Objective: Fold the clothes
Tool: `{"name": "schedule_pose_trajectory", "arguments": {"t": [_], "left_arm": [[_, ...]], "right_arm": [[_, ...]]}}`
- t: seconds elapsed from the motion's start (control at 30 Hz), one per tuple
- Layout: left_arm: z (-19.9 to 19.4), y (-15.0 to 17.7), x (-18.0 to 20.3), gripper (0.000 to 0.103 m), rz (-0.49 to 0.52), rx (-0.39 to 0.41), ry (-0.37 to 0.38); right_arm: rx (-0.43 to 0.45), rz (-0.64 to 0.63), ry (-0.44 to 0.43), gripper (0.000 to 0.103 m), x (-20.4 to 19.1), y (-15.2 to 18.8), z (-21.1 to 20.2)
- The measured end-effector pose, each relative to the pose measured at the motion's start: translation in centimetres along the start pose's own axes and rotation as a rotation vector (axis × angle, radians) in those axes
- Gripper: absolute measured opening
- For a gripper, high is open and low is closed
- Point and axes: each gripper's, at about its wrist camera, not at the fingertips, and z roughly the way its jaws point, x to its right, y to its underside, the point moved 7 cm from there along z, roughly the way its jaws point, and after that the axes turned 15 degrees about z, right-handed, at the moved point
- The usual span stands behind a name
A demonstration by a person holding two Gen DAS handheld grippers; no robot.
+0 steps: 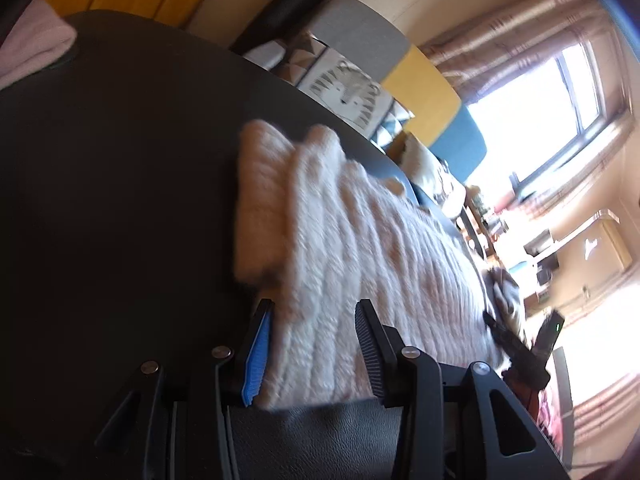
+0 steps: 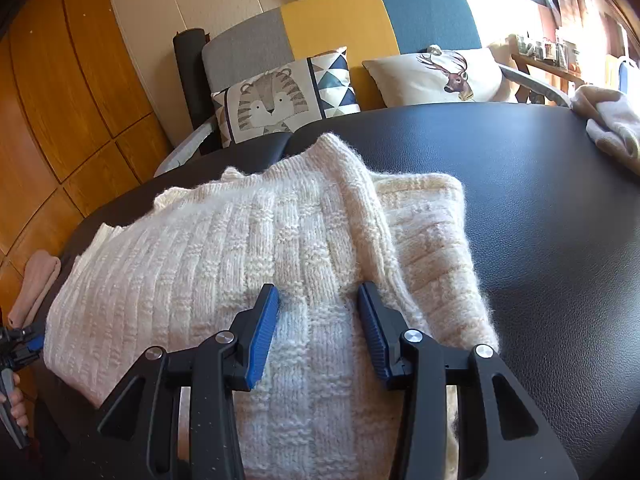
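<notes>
A cream knitted sweater (image 2: 224, 248) lies folded on the black leather-look table (image 2: 540, 200), one sleeve laid over its right side. My right gripper (image 2: 318, 328) stands open just above the sweater's near part, knit showing between its blue pads. In the blurred, rolled left wrist view the same sweater (image 1: 360, 232) runs away from my left gripper (image 1: 316, 344). Its jaws stand apart over the sweater's edge, and the knit continues past the dark pad (image 1: 370, 344). In the right wrist view the left gripper (image 2: 20, 344) sits at the sweater's far left edge, held by a hand (image 2: 16, 404).
A folded pink garment (image 2: 34, 284) lies at the table's left end, also the pink garment (image 1: 32, 48) in the left wrist view. A beige garment (image 2: 612, 124) sits at the far right corner. Behind the table is a sofa with a tiger cushion (image 2: 272, 104) and a deer cushion (image 2: 440, 72).
</notes>
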Motion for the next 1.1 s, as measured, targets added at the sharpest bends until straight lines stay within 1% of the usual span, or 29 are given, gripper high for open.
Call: {"name": "schedule_pose_trajectory", "arguments": {"t": [0.03,0.07,0.13,0.2,0.23,0.27,0.3,0.33,0.4,0.5,0.6,0.63,0.67,0.73,0.77,0.8,0.83,0.87,0.9,0.97,1.03,1.07,1.1], "left_arm": [[0.4,0.2,0.5,0.042,0.033,-0.019,-0.002],[0.8,0.2,0.9,0.042,0.069,-0.047,-0.022],[1.2,0.2,1.5,0.042,0.129,-0.067,-0.075],[1.4,0.0,2.0,0.037,0.16,-0.082,-0.114],[1.4,0.0,2.0,0.031,0.178,-0.092,-0.142],[1.4,-0.1,2.1,0.019,0.196,-0.102,-0.171],[1.3,-0.2,2.2,0.01,0.205,-0.11,-0.182],[1.1,-0.4,2.2,0.007,0.2,-0.107,-0.184],[0.5,-1.0,2.1,0.007,0.189,-0.101,-0.194],[-0.6,-1.5,2.1,0.006,0.223,-0.099,-0.23],[-0.4,-1.6,2.0,0.007,0.319,-0.141,-0.319],[-0.3,-1.2,1.6,0.007,0.322,-0.168,-0.324],[0.0,-0.7,1.3,0.007,0.307,-0.197,-0.309],[-0.2,-0.4,0.9,0.009,0.273,-0.183,-0.284],[-0.5,-0.5,0.7,0.011,0.244,-0.169,-0.265],[-0.8,-0.7,0.4,0.015,0.215,-0.154,-0.246],[-1.2,-1.1,-0.1,0.017,0.18,-0.137,-0.244],[-1.7,-1.5,-0.5,0.017,0.148,-0.116,-0.259],[-2.2,-2.1,-0.8,0.017,0.121,-0.089,-0.266],[-3.3,-3.8,-0.8,0.017,0.076,-0.009,-0.251],[-3.4,-5.4,0.0,0.017,0.068,0.041,-0.22],[-2.9,-6.1,0.6,0.017,0.085,0.046,-0.203],[-2.1,-6.6,1.4,0.017,0.119,0.032,-0.201]], "right_arm": [[0.0,0.002,-0.003,0.045,0.1,0.0,0.0],[0.0,0.004,-0.006,0.045,0.1,0.0,0.0],[0.0,0.009,-0.013,0.045,0.2,0.0,-0.1],[0.0,0.013,-0.019,0.045,0.2,0.0,-0.1],[0.0,0.016,-0.022,0.045,0.2,0.0,-0.1],[-0.001,0.017,-0.024,0.045,0.3,-0.1,-0.1],[0.0,0.017,-0.023,0.045,0.3,-0.1,-0.1],[0.0,0.016,-0.023,0.045,0.2,0.0,-0.1],[0.0,0.015,-0.022,0.045,0.2,0.0,-0.1],[0.0,0.014,-0.02,0.045,0.2,0.0,-0.1],[0.0,0.013,-0.019,0.045,0.2,0.0,-0.1],[0.001,0.013,-0.019,0.045,0.2,0.0,-0.1],[0.001,0.014,-0.02,0.045,0.2,0.0,-0.1],[0.001,0.015,-0.022,0.045,0.2,0.0,-0.1],[0.001,0.016,-0.023,0.045,0.2,0.0,-0.1],[0.001,0.016,-0.023,0.045,0.2,0.0,-0.1],[0.001,0.016,-0.024,0.045,0.2,0.0,-0.1],[0.001,0.016,-0.024,0.045,0.2,0.0,-0.1],[0.002,0.016,-0.024,0.045,0.2,0.0,-0.1],[0.003,0.012,-0.02,0.045,0.2,0.0,-0.1],[0.004,0.008,-0.015,0.045,0.2,-0.1,-0.1],[0.005,0.006,-0.013,0.045,0.2,-0.1,-0.1],[0.005,0.004,-0.012,0.045,0.2,-0.1,-0.1]]}}
